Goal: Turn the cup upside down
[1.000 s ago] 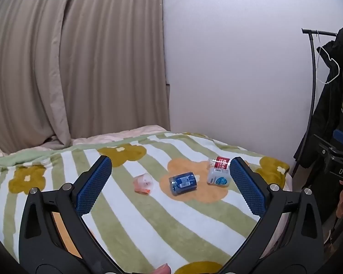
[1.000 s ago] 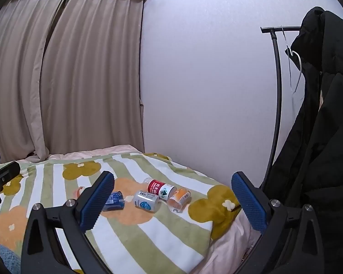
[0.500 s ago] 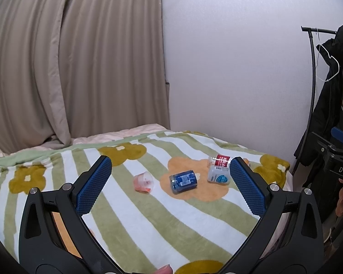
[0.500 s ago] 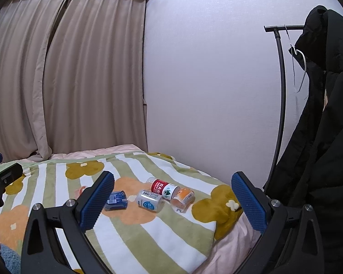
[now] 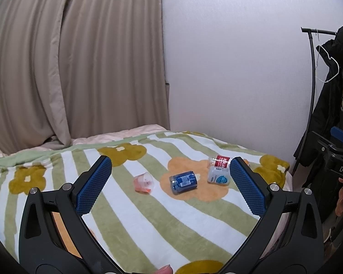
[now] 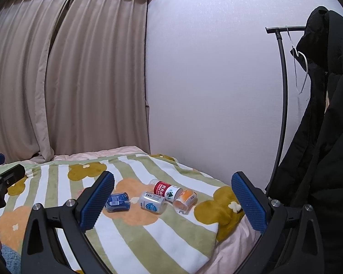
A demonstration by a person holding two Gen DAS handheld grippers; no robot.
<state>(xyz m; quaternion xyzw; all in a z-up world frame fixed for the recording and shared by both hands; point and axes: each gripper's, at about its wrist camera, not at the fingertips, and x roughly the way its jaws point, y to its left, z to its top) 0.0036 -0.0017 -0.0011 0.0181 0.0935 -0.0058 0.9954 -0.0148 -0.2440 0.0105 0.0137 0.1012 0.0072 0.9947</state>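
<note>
I hold my left hand-held gripper spread wide above the bed's striped flower-print blanket, gripping nothing. The small clear orange-tinted plastic cup lies tipped on a white stripe, left of a blue can. My right hand-held gripper is equally wide and empty.

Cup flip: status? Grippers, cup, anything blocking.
Left gripper open, empty. Right gripper open, empty. Pink cup on its side on the blanket, untouched. Blue can lies beside it, apart.
</note>
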